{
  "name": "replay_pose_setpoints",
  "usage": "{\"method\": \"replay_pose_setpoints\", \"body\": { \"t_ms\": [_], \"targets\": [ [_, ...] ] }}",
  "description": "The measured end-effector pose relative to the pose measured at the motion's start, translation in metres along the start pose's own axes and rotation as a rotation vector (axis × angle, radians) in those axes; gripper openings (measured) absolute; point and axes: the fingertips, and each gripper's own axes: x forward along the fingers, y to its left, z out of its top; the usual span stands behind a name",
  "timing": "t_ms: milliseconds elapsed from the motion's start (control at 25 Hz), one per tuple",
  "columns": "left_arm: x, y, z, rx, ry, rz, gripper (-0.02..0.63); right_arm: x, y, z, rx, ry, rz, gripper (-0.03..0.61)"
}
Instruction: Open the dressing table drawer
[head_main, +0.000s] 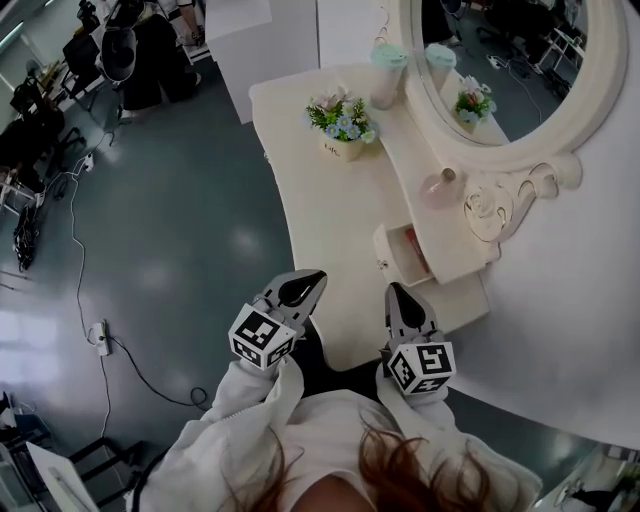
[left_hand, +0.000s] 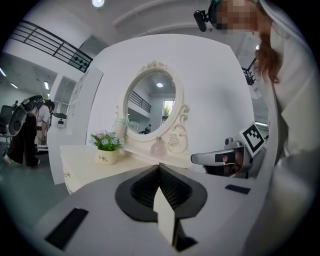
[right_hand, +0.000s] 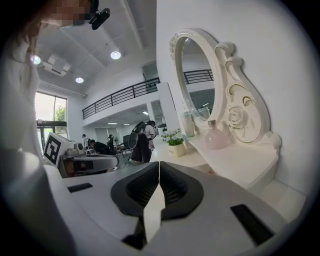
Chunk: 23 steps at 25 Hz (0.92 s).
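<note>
The white dressing table (head_main: 325, 215) stands ahead of me under an oval mirror (head_main: 500, 60). A small drawer (head_main: 403, 256) in the raised shelf unit is pulled out toward me, showing a reddish inside. My left gripper (head_main: 312, 282) hovers off the table's front edge, left of the drawer, jaws shut with nothing between them (left_hand: 160, 167). My right gripper (head_main: 400, 296) is over the table's near corner just below the drawer, also shut and holding nothing (right_hand: 159, 167). Each gripper shows in the other's view: the right gripper (left_hand: 220, 159) and the left gripper (right_hand: 90, 162).
A flower pot (head_main: 343, 125), a pink bottle (head_main: 440, 188) and a pale cup (head_main: 388, 72) stand on the table. A dark stool (head_main: 318, 362) sits below the table edge by my body. Cables and a power strip (head_main: 98, 335) lie on the floor at left; people and chairs are far back.
</note>
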Motion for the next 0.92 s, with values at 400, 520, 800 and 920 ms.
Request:
{"method": "replay_pose_setpoints", "body": {
  "t_ms": [400, 520, 800, 920],
  "targets": [
    [-0.003, 0.002, -0.003, 0.012, 0.016, -0.014, 0.015, 0.001, 0.007, 0.0, -0.011, 0.006, -0.003, 0.034],
    [0.0, 0.0, -0.005, 0.031, 0.033, -0.025, 0.015, -0.001, 0.005, -0.001, -0.006, 0.007, -0.019, 0.034],
    [0.007, -0.005, -0.009, 0.053, 0.054, -0.056, 0.015, -0.003, 0.002, -0.002, -0.001, 0.008, -0.042, 0.034],
    [0.01, -0.006, -0.01, 0.056, 0.055, -0.064, 0.015, -0.003, 0.0, -0.002, 0.0, 0.008, -0.047, 0.034]
  ]
}}
